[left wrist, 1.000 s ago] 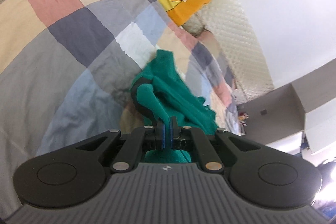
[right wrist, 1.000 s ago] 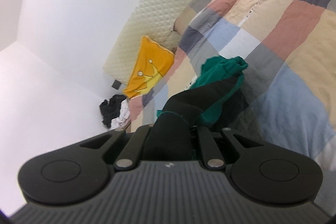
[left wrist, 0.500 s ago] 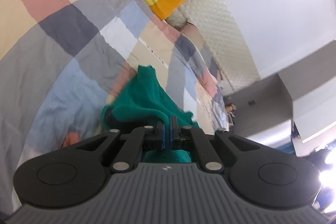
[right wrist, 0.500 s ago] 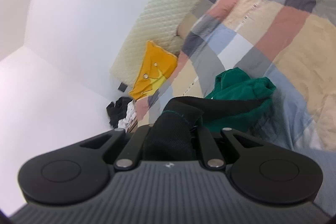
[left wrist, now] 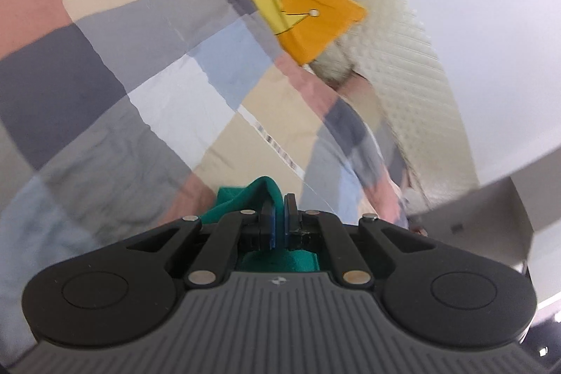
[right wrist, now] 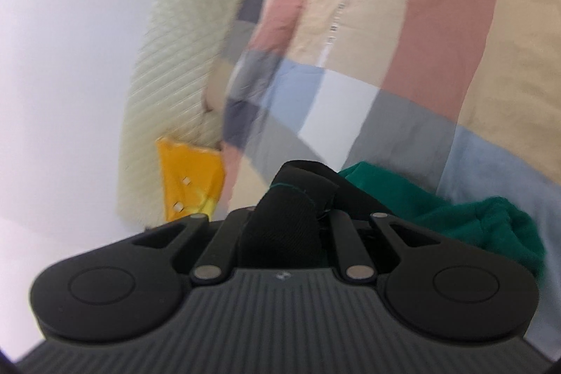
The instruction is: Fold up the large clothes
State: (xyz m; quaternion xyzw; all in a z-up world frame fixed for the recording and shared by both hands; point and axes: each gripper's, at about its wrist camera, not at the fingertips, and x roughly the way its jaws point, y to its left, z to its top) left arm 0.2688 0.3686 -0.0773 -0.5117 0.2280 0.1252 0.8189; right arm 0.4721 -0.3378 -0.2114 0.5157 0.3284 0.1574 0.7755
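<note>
Both grippers, left (left wrist: 278, 216) and right (right wrist: 291, 216), clamped on crumpled green fabric garment (right wrist: 438, 216) over patchwork bed (left wrist: 140, 58); mid-carry, next spread it flat

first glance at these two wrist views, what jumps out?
The green garment stands out: both grippers are shut on it, the left gripper pinching a green edge, the right gripper clamping its black band. Beneath it spreads the patchwork quilt of grey, pink, beige and blue blocks. The orange pillow with a crown print leans on the cream headboard.
</note>
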